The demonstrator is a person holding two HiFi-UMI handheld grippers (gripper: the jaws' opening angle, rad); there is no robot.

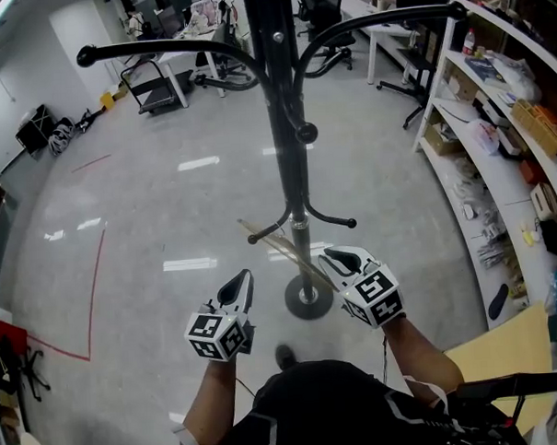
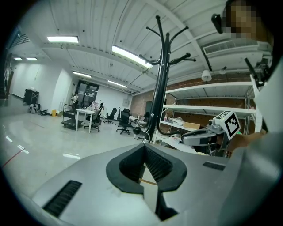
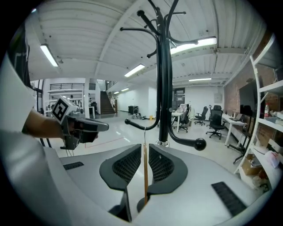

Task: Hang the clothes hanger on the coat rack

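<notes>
1. Right claw (image 1: 335, 259) (image 3: 144, 149) is clenched on the hanger (image 1: 278, 245) (image 3: 144, 176). The thin wood edge stands upright between its pads.
2. The hanger is off the rack (image 1: 283, 124) (image 3: 164, 88) and held in the air. In the head view it is tilted and crosses in front of the pole, below the lower arms (image 1: 338, 221) and above the base (image 1: 308, 299).
3. In the right gripper view the hanger's wire hook (image 3: 143, 134) sits just beside a lower arm's knob end. I can't tell if they touch.
4. Left claw (image 1: 242, 281) (image 2: 143, 148) is clenched tip to tip with nothing between the pads. It sits left of the pole, near the hanger's lower end.
5. The rack stands on the floor (image 1: 167, 203), with shelves (image 1: 497, 161) well to the right.
</notes>
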